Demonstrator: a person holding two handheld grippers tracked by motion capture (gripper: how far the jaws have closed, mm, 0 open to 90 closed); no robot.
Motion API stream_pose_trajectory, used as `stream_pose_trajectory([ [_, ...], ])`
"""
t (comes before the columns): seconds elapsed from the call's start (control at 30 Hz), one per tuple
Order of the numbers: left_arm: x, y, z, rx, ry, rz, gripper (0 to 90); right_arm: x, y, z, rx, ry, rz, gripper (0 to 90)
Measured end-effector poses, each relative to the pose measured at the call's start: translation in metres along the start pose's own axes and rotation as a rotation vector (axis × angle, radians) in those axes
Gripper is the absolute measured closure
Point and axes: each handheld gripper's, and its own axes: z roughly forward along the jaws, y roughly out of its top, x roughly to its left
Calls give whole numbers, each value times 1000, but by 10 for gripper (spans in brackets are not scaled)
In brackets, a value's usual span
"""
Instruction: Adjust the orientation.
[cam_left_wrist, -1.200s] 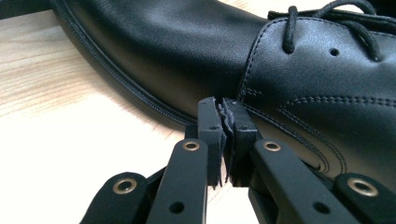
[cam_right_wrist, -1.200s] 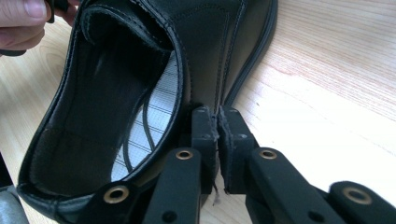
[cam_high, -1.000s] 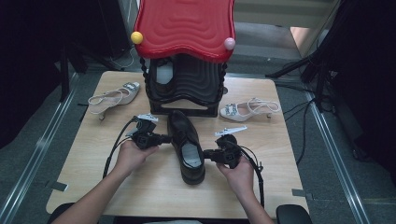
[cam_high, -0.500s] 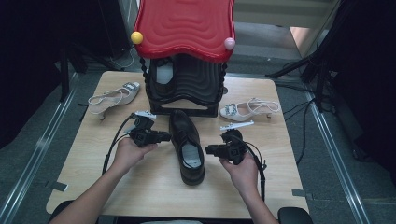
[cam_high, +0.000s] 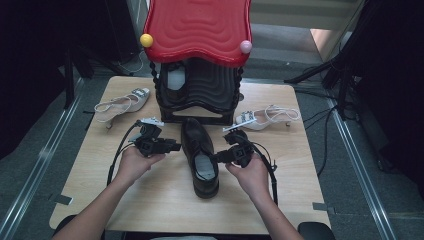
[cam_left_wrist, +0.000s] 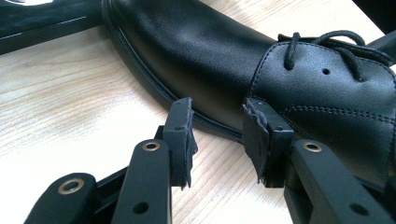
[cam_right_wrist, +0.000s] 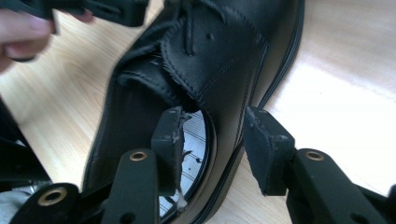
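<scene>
1. The shoe (cam_high: 199, 154) is plain black leather with black laces, tone-on-tone stitching and a pale insole printed with dark marks.
2. The surface (cam_high: 165, 200) is light wood with a fine straight grain.
3. The left claw (cam_high: 172, 146) and right claw (cam_high: 216, 158) are matte black, with brass-coloured rivets at the jaw links.
4. The rack (cam_high: 199, 92) is black under a glossy red top (cam_high: 198, 27) ribbed in wavy lines.
5. A yellow ball (cam_high: 146, 40) and a pink ball (cam_high: 245, 46) sit at the top's front corners.
6. The left sandal (cam_high: 120, 104) and right sandal (cam_high: 264, 118) are white.
</scene>
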Motion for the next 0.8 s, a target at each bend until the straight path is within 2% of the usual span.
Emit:
stream_pose_trajectory([
  [0.27, 0, 0, -1, -11, 6, -3, 615, -5, 9, 26, 111, -49, 26, 610],
  [0.33, 0, 0, -1, -11, 7, 1, 616, -6, 10, 29, 120, -42, 31, 607],
  [0.43, 0, 0, 0, -10, 10, 5, 616, -2, 10, 30, 129, -74, 3, 614],
  [0.53, -1, 0, 0, -7, 11, 10, 616, 1, 8, 32, 129, -101, -5, 615],
  [0.57, -1, 0, 0, -9, 13, 12, 616, 1, 7, 35, 145, -116, -12, 611],
  [0.63, -1, 0, -1, -10, 13, 17, 616, -4, 3, 45, 198, -103, 30, 591],
  [0.67, -1, 0, -1, -11, 13, 16, 616, -7, 1, 48, 207, -82, 74, 590],
  [0.7, -1, 0, -1, -11, 14, 16, 615, -9, -2, 48, 186, -72, 97, 588],
  [0.8, 0, 0, -1, -10, 19, 17, 617, -9, -3, 48, 179, -70, 80, 582],
])
